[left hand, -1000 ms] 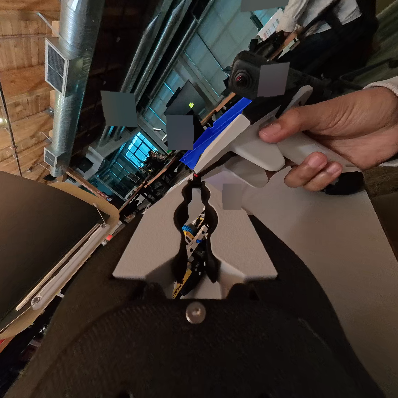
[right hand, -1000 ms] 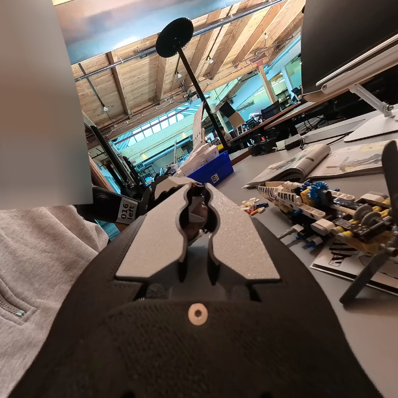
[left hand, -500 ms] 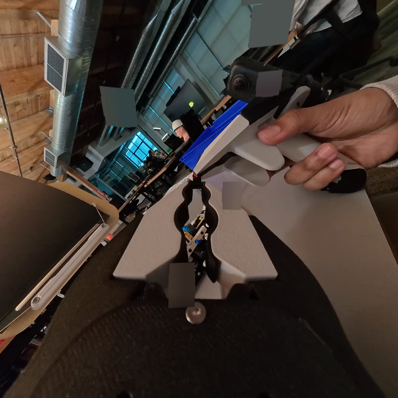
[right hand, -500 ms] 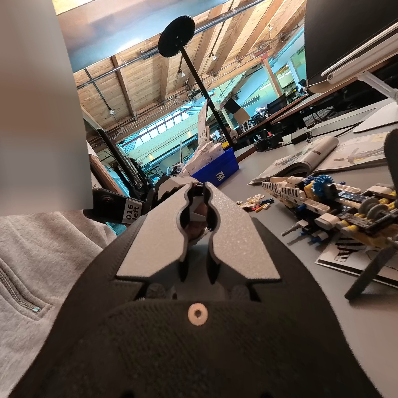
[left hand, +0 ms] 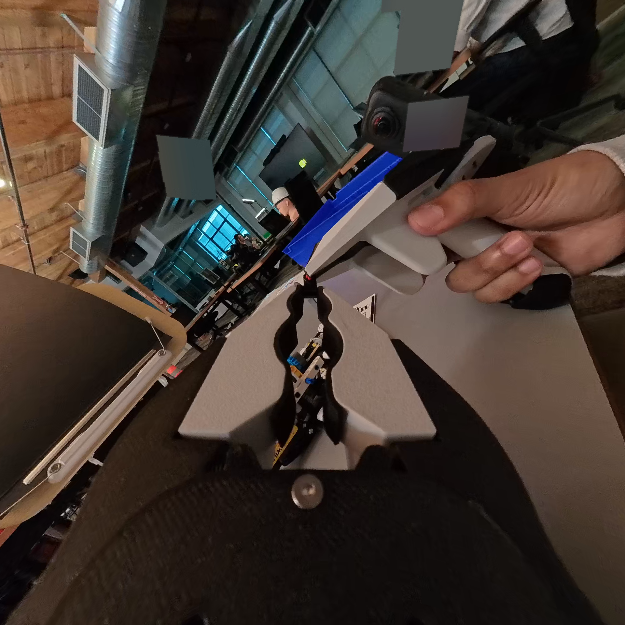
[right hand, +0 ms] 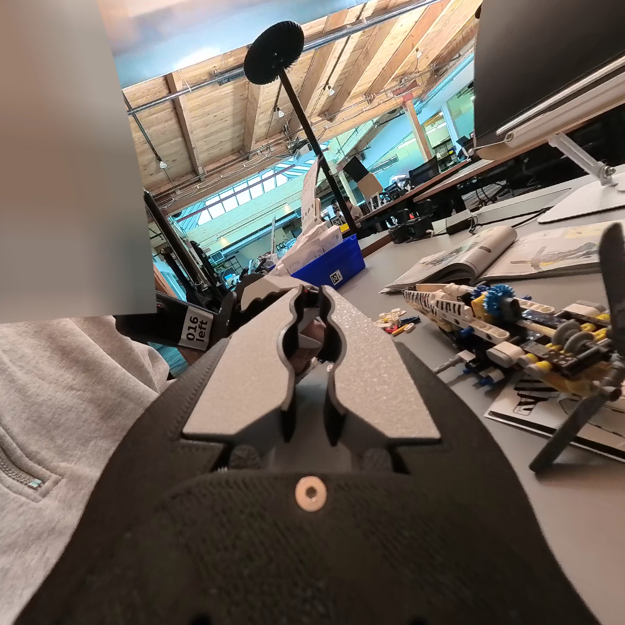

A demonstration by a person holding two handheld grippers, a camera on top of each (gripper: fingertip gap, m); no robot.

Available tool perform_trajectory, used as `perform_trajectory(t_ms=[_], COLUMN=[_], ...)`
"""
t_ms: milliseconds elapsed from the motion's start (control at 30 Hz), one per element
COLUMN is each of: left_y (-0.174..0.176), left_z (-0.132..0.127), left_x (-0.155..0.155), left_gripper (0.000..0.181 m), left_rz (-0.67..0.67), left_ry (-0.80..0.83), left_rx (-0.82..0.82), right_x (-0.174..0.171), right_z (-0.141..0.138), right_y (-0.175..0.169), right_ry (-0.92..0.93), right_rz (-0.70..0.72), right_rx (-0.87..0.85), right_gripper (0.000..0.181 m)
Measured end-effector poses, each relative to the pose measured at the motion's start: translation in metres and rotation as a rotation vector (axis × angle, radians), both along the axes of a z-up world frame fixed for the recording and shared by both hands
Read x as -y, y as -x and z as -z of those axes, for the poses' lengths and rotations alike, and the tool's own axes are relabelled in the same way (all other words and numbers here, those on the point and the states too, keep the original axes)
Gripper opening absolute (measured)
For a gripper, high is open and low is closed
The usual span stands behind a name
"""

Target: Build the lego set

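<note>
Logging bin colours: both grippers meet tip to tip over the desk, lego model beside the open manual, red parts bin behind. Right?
Not quite: the parts bin is blue, as the right wrist view shows. The rest stands: left gripper meets right gripper, with the lego model beside the open manual.

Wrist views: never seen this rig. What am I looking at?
No robot: a person holds two handheld two-finger tools, each with a camera looking along its fingers. One picture looks along the left tool, the other along the right tool. The tools meet tip to tip, both shut; the right tool seems to pinch a small red piece. On the grey table lie a half-built lego model, loose pieces, an open instruction booklet and a blue bin.
</note>
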State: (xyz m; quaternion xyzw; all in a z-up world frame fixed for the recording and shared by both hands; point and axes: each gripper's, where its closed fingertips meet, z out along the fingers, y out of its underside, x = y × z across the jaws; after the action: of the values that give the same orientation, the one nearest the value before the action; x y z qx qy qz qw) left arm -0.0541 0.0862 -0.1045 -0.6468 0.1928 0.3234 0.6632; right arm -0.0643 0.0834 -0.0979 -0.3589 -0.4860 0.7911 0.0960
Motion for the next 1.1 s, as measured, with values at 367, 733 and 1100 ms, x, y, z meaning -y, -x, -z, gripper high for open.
perform_trajectory(t_ms=[367,733,1100], left_y=[0.000,0.001,0.013], left_z=[0.000,0.000,0.003], left_x=[-0.001,-0.002,-0.003], left_gripper=[0.004,0.004,0.005], left_rz=[-0.007,-0.014,-0.028], left_ry=[0.000,0.001,0.006], left_rx=[0.005,-0.004,0.065], right_x=[-0.001,-0.002,-0.018], right_z=[0.000,0.001,-0.010], right_y=[0.000,0.000,-0.001], right_ry=[-0.021,-0.025,0.137], right_rz=[0.022,0.026,0.046], right_rx=[-0.009,-0.005,-0.066], right_gripper=[0.005,0.005,0.020])
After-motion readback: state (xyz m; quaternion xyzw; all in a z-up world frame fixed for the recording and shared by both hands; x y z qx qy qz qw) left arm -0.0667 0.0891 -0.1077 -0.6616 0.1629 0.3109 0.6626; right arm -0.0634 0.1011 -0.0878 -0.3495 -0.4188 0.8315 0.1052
